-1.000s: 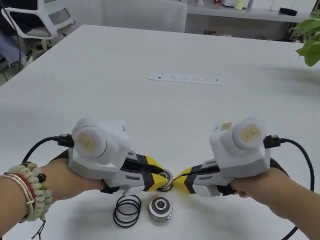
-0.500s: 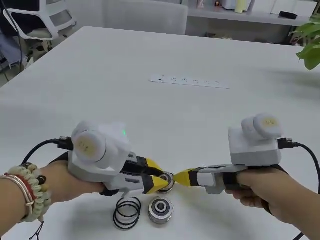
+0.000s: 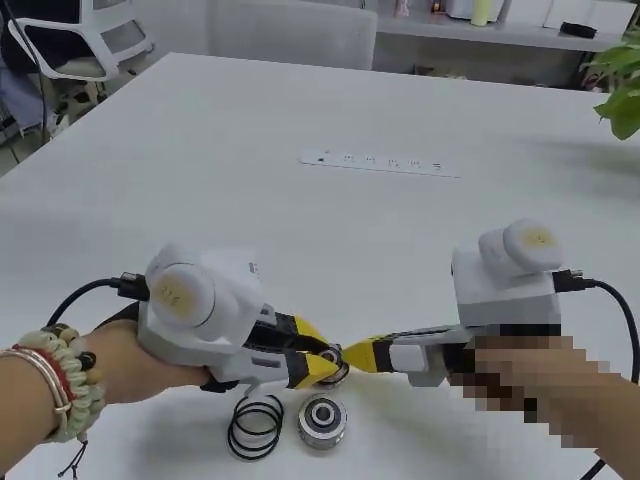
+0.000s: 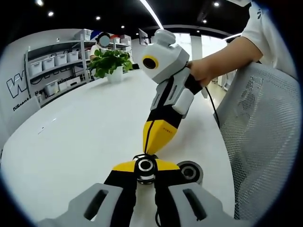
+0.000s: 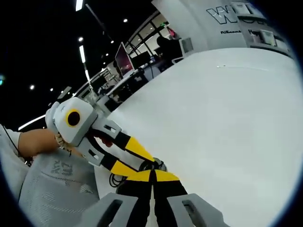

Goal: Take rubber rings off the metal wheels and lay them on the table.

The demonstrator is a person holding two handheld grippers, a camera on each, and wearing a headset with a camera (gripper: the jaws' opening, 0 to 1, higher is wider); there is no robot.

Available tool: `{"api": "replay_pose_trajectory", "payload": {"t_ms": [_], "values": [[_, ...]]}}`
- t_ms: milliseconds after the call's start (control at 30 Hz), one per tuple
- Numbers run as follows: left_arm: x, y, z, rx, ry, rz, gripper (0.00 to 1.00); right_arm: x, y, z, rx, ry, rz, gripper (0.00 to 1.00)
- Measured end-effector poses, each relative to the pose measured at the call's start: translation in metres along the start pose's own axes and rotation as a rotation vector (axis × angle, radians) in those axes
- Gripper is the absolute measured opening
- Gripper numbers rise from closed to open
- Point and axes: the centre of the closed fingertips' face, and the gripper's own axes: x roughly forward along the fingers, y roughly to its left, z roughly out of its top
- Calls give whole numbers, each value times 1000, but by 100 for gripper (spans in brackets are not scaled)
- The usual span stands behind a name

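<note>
Clamping a metal wheel (image 4: 145, 169) between its yellow tips, the left gripper (image 4: 145, 164) has its jaws closed in to the wheel's width, one tip on each side, and holds the wheel just off the white table (image 3: 300, 230). The right gripper (image 4: 152, 150) meets it head-on from the far side. Its two jaws are pressed together into one yellow point that touches the top rim of the held wheel. A thin dark band shows right at that point, but it is too small to tell whether the tips have pinched a rubber ring. In the right gripper view the same closed jaws run straight ahead, with no gap between them, to the wheel in the left gripper's grasp.

Just to the right of the left gripper's jaws, a second wheel (image 4: 190, 171) lies flat on the table, apart from both grippers. In the head view it sits under the two sets of tips, on the person's side. Next to it, beneath the left gripper's body, lies a small stack of black rubber rings (image 3: 255, 422).

Well ahead of both grippers, a white power strip (image 3: 380, 162) lies flat in the middle of the table. Beyond it, off to the right gripper's side, stands a green plant (image 3: 618, 85).
</note>
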Motion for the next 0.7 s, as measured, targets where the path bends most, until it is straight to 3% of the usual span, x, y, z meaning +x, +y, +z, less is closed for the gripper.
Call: {"api": "replay_pose_trajectory", "payload": {"t_ms": [400, 433, 467, 500, 533, 567, 633, 700], "values": [[0, -1, -1, -17, -10, -6, 8, 1, 4, 1, -12, 2, 19, 0], [0, -1, -1, -18, -10, -6, 8, 2, 16, 9, 2, -37, 84, 0], [0, -1, -1, -18, -10, -6, 8, 1, 23, 13, 23, -46, 111, 0], [0, -1, -1, -20, -11, -5, 8, 1, 15, 11, 0, -24, 60, 0], [0, -1, -1, -23, -11, -5, 8, 2, 9, 9, -87, -5, 20, 0], [0, -1, -1, -24, -12, -5, 8, 4, 10, 11, -94, -21, 17, 0], [0, -1, -1, -27, -14, -4, 8, 3, 11, 9, -34, -20, 35, 0], [-1, -1, 0, -30, -16, -2, 8, 2, 5, 8, -40, -14, 10, 0]]}}
